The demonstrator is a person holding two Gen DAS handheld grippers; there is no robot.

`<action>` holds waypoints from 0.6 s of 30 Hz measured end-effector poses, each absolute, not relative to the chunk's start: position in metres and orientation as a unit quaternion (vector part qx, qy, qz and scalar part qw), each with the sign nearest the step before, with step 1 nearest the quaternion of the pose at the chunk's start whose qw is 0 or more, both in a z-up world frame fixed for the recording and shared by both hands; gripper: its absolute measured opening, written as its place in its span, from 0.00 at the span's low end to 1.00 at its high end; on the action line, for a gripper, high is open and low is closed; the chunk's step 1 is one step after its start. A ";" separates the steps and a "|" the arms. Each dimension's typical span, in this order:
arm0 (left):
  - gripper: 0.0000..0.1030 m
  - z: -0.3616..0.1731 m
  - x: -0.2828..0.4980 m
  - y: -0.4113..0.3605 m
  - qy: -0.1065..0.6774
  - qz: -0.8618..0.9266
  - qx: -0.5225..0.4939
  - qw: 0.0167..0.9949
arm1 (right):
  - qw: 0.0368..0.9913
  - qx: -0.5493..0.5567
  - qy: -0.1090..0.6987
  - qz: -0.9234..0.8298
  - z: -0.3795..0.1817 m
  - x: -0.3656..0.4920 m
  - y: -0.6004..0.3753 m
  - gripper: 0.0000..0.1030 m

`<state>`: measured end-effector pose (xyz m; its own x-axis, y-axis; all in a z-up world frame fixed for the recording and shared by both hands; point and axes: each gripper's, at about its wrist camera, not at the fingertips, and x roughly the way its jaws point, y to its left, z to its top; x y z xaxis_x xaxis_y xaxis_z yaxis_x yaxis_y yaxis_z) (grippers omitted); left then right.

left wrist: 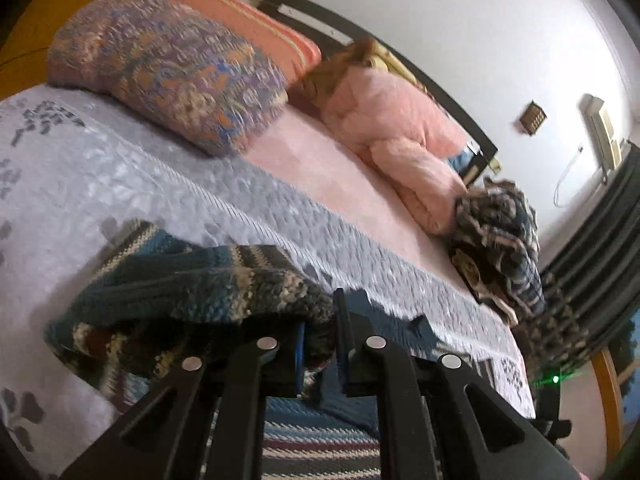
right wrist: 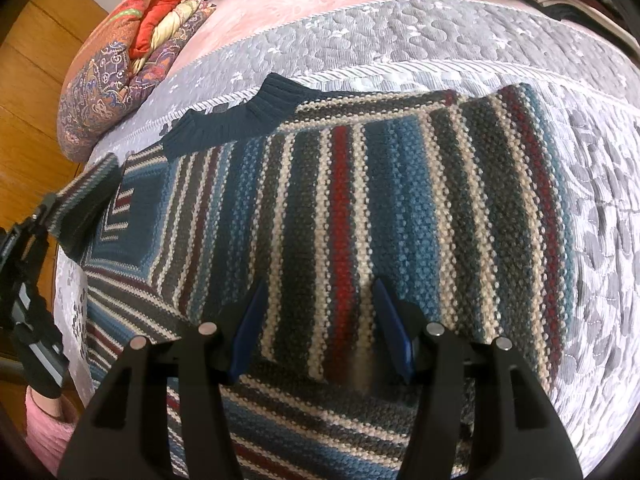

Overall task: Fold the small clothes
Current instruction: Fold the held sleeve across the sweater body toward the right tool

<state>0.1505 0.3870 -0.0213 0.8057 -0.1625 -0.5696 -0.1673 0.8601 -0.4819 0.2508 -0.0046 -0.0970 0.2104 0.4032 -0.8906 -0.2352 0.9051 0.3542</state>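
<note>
A striped knit sweater (right wrist: 360,200) in blue, grey, cream and red lies flat on the grey quilted bedspread (right wrist: 440,36), its dark collar (right wrist: 248,120) pointing toward the far side. My right gripper (right wrist: 320,324) is open just over the sweater's body, with a wide gap between its blue pads. At the far left of the right wrist view, my left gripper (right wrist: 52,216) holds up a sleeve (right wrist: 86,196). In the left wrist view, my left gripper (left wrist: 322,320) is shut on that knit fabric (left wrist: 192,280), which is lifted and draped to the left.
A paisley pillow (left wrist: 160,68), a fluffy pink garment (left wrist: 392,128) and a heap of dark clothes (left wrist: 500,240) lie along the dark headboard (left wrist: 440,92). Folded quilts (right wrist: 160,12) are stacked at the bed's corner by wooden panelling (right wrist: 32,80). A pink sleeve (right wrist: 44,424) shows low on the left.
</note>
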 end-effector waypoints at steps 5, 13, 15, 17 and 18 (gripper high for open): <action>0.12 -0.045 0.156 0.373 0.346 -0.007 -0.257 0.902 | 0.774 0.072 0.594 0.208 -0.097 0.252 -0.005 0.55; 0.14 -0.082 0.158 0.369 0.395 -0.008 -0.264 0.880 | 0.775 0.063 0.594 0.206 -0.098 0.251 -0.004 0.56; 0.15 -0.094 0.158 0.369 0.409 -0.007 -0.266 0.873 | 0.775 0.064 0.594 0.206 -0.099 0.251 -0.003 0.56; 0.17 -0.100 0.156 0.369 0.414 -0.009 -0.266 0.871 | 0.775 0.063 0.595 0.206 -0.099 0.251 -0.002 0.58; 0.18 -0.100 0.154 0.368 0.413 -0.010 -0.262 0.872 | 0.775 0.061 0.594 0.205 -0.099 0.250 -0.001 0.59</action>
<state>0.1539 0.3683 -0.1004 0.6582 -0.2341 -0.7155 -0.1982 0.8630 -0.4647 0.2505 -0.0012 -0.0989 0.2091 0.3906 -0.8965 -0.2452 0.9084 0.3386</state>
